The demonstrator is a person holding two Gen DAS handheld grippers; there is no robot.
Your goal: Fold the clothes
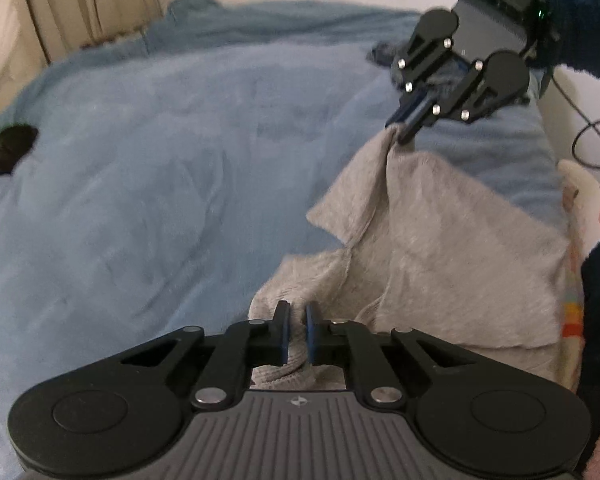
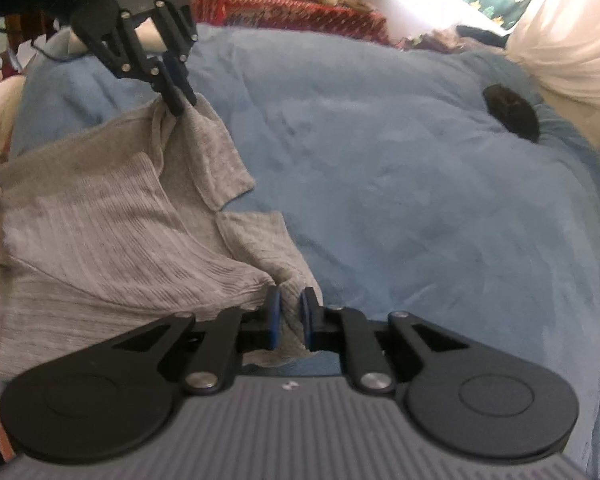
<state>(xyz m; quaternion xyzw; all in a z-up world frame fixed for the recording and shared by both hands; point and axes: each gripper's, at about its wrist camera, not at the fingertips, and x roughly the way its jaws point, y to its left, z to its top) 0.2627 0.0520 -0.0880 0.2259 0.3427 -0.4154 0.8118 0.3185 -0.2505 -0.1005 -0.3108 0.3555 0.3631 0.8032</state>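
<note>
A grey ribbed garment (image 1: 440,248) lies rumpled on a blue blanket (image 1: 160,160), near its right side in the left wrist view. My left gripper (image 1: 297,320) is shut on a bunched corner of the garment nearest me. My right gripper (image 1: 398,132) pinches the far corner, and the cloth hangs from it in a peak. In the right wrist view the garment (image 2: 100,232) spreads to the left. There my right gripper (image 2: 290,308) is shut on a fold of it, and my left gripper (image 2: 184,106) holds the opposite corner lifted.
The blue blanket (image 2: 420,200) covers the whole bed. A dark round object (image 1: 8,152) rests on it at the far side, also visible as a dark object (image 2: 512,112). A curtain (image 1: 80,0), a black cable (image 1: 592,140) and a cluttered red-clothed table (image 2: 292,12) border the bed.
</note>
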